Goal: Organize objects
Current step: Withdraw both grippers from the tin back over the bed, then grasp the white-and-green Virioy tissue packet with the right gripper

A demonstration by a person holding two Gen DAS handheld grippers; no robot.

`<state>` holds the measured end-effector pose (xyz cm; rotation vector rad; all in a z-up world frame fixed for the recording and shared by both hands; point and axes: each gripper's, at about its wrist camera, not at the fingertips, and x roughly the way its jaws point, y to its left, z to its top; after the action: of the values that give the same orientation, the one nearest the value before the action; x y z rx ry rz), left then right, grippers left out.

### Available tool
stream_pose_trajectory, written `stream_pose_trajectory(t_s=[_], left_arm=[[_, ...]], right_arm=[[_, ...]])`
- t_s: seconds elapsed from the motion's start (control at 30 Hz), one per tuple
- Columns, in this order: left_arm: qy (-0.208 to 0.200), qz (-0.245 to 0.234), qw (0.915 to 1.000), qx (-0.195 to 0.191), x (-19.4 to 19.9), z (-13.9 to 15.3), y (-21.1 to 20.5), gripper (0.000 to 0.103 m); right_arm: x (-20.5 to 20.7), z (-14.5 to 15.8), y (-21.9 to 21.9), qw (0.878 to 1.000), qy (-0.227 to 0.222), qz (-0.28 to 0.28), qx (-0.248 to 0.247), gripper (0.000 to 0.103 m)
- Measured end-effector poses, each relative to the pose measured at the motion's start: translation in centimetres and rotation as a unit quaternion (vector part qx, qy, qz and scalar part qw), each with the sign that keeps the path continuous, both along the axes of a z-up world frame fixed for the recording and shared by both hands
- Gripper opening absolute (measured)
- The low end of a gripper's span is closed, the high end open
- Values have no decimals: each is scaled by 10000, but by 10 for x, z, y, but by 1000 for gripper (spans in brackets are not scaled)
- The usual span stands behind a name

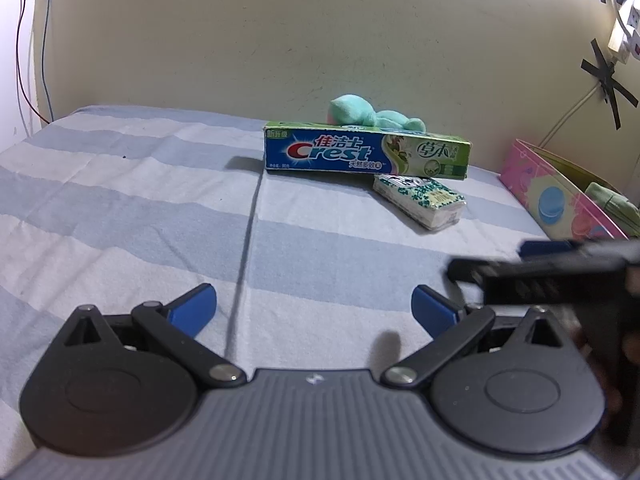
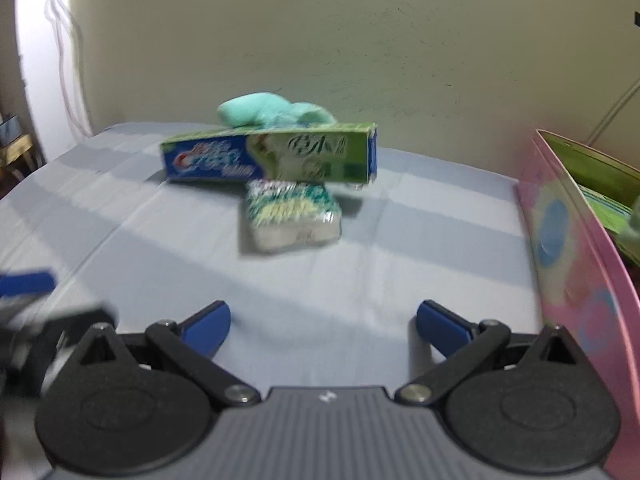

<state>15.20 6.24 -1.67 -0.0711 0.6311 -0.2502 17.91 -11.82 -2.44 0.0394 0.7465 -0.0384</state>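
Nearest to you, your left gripper (image 1: 314,308) hung over the striped bedsheet (image 1: 120,208) with its blue fingers (image 1: 192,310) spread wide and nothing between them. Your right gripper (image 2: 324,324) was just as wide apart and just as empty; from the left wrist view it showed as a dark blur at the right edge, just beside the left one.

Further out, the tissue pack (image 2: 290,216) lay flat on the sheet, well apart from both grippers. Right behind it, and seemingly touching it, the Crest toothpaste box (image 1: 366,152) stood on its long edge. Behind that, near the wall, the teal plush toy (image 1: 372,114) lay partly hidden by the toothpaste box.

Off to your right stood the pink box (image 2: 560,216), open at the top, with something green already inside; the blur kept you from telling what it was.

Judging from this, the sorting was partly done at most. Three things were still loose on the bed, and each probably needed to go into the pink box. The tissue pack looked the easiest first pick for your right gripper.
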Motion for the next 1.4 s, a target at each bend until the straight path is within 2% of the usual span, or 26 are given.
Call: stream_pose_trajectory(t_s=[0.4,0.43,0.47,0.53,0.73,0.9,1.17,1.4], left_arm=[[0,-28,10000,-13,1,0,1,103],[-1,-30,10000,-22,1,0,1,103],[0,-34,10000,-30,1,1,1,103],[-2,-34,10000,-39,1,1,1,103],[-2,-49,10000,-51,3,1,1,103],[-1,-48,10000,-51,2,1,1,103],[-1,-41,10000,-43,1,1,0,103],[-3,-55,10000,23,0,0,-3,103]], right_arm=[[73,-3,9,9999,35,93,42,101],[71,-3,10,9998,-45,183,52,90],[68,-2,11,9995,-134,297,40,73],[58,-2,16,9988,-286,393,-42,54],[26,0,14,9988,-293,388,19,54],[-16,4,9,9985,-311,446,29,54],[-111,7,0,9972,-440,599,-60,54],[-169,6,1,9967,-549,595,-26,56]])
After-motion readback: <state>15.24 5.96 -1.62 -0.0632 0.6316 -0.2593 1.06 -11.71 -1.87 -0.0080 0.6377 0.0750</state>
